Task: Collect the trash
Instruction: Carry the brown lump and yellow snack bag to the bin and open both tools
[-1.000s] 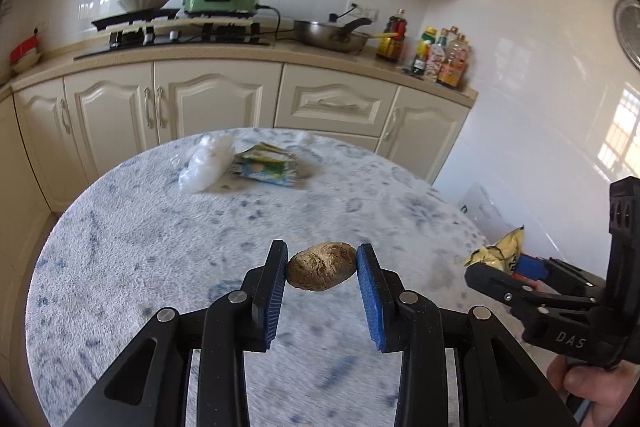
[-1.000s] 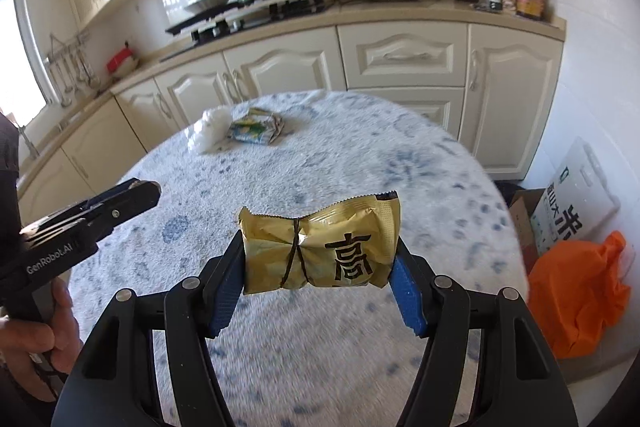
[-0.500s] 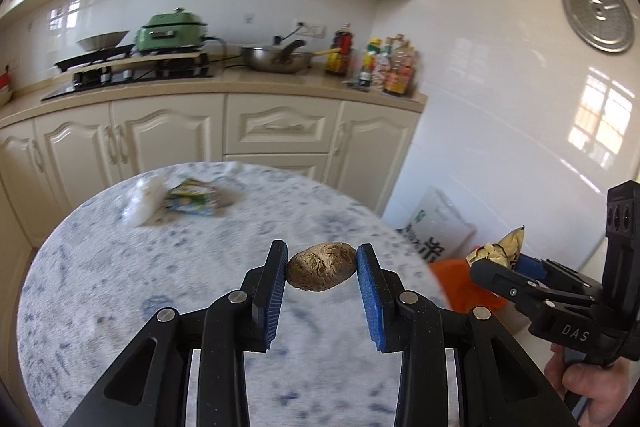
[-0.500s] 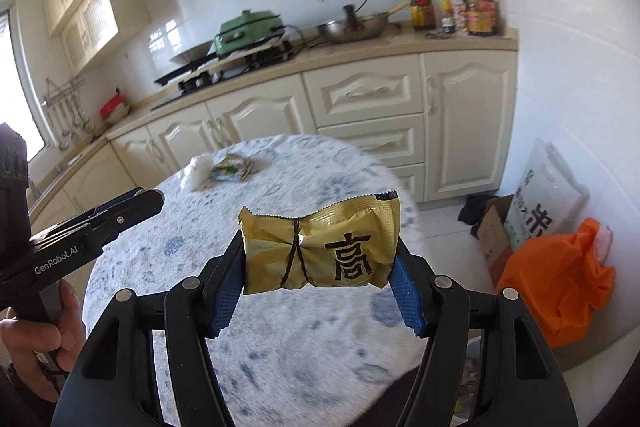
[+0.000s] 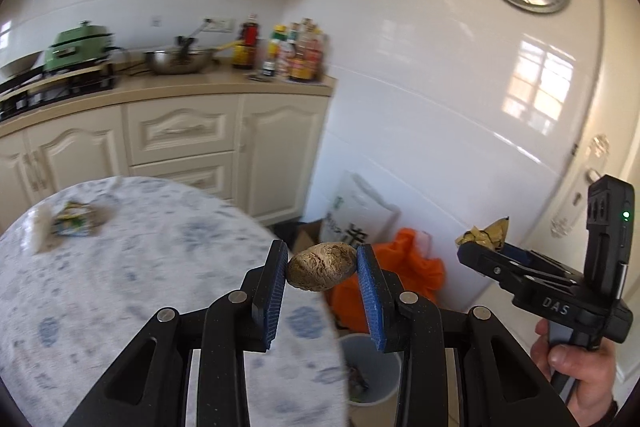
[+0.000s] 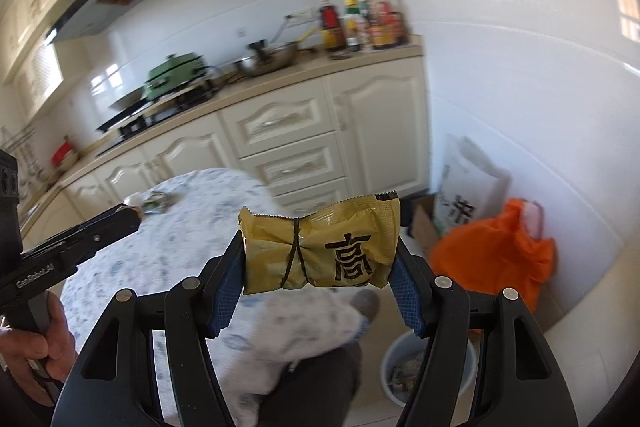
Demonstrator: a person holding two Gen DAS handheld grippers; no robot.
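Okay: left tongs (image 5: 322,267) grip a brown lump (image 5: 321,266), right tongs (image 6: 318,263) grip a yellow wrapper (image 6: 320,245), long axis across the pads. Both hang off the tabletop (image 5: 120,267) edge; the bin (image 6: 430,367) sits below and ahead of each, right tongs look nearer. Bin half hidden by fingers (contents unclear). More trash (image 5: 72,225) on the tabletop, blurred.

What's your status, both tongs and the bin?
Left tongs shut on brown wrinkled lump. Right tongs shut on crumpled yellow snack wrapper. Small grey waste bin on floor below, past the table edge, nothing blocking.
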